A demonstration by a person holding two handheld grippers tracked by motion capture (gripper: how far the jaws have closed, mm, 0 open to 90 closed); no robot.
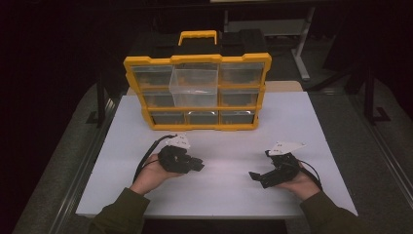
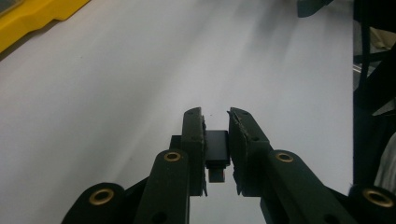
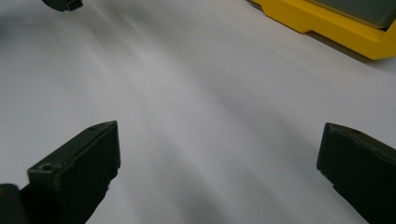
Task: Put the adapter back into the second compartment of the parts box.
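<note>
Small black block (image 2: 217,148) lengthwise along jaws

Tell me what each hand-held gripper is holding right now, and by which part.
The left hand-held gripper clamps a small black block by its two side faces. The right hand-held gripper holds nothing; its jaws stand wide apart over the white table.

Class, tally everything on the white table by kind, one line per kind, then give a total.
Yellow drawer organiser: 1
Small black block held in the left tongs: 1
Hand-held tongs, left and right: 2
Total: 4
</note>
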